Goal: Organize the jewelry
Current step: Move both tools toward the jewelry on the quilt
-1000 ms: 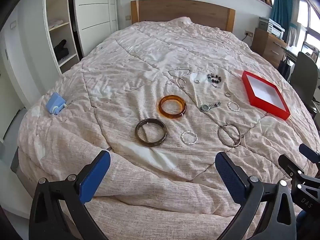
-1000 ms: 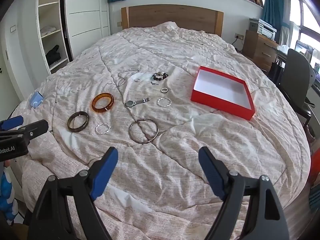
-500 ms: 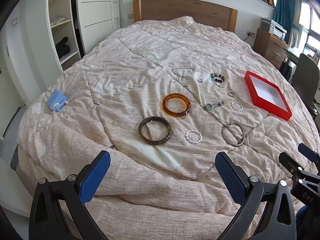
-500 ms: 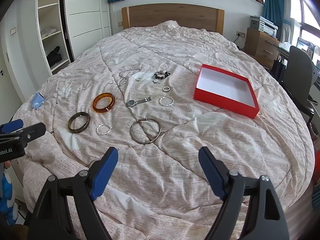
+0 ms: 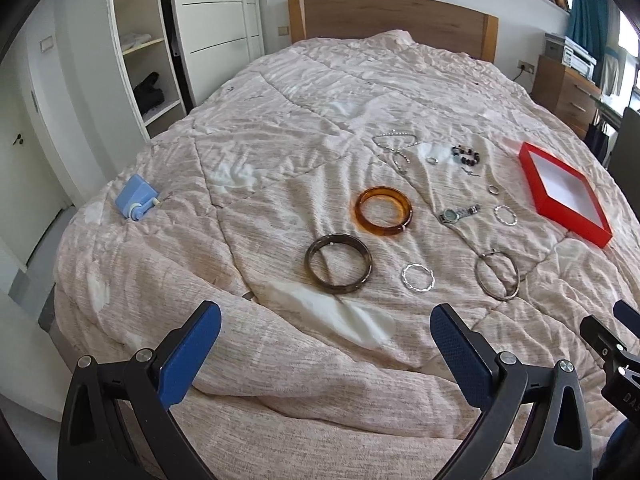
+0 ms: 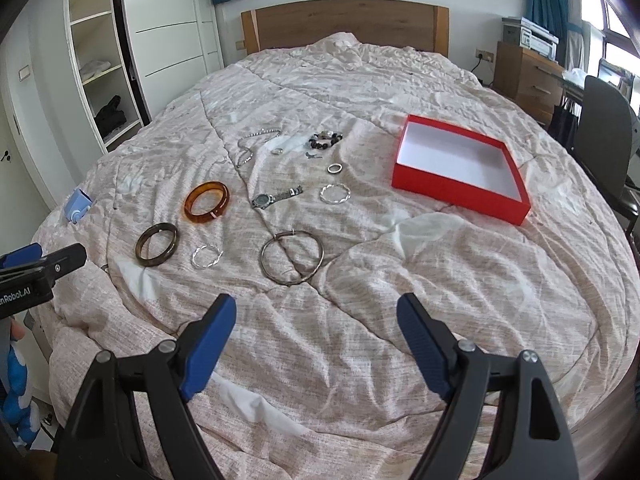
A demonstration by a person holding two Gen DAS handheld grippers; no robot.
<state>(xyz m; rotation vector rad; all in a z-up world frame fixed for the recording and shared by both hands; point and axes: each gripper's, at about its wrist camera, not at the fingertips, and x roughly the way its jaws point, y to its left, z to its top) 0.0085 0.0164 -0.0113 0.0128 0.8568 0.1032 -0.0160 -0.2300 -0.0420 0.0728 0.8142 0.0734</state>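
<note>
both the left gripper point(image 5: 325, 350) and right gripper point(image 6: 316, 338) hover with fingers wide and empty above the bed's point(image 6: 400, 300) near edge, bangles and rings scattered beyond, red box point(image 6: 460, 196) far right.

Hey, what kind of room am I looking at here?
Most likely a bedroom: a bed with a wooden headboard, a white wardrobe beside it, and a wooden dresser in the corner.
</note>
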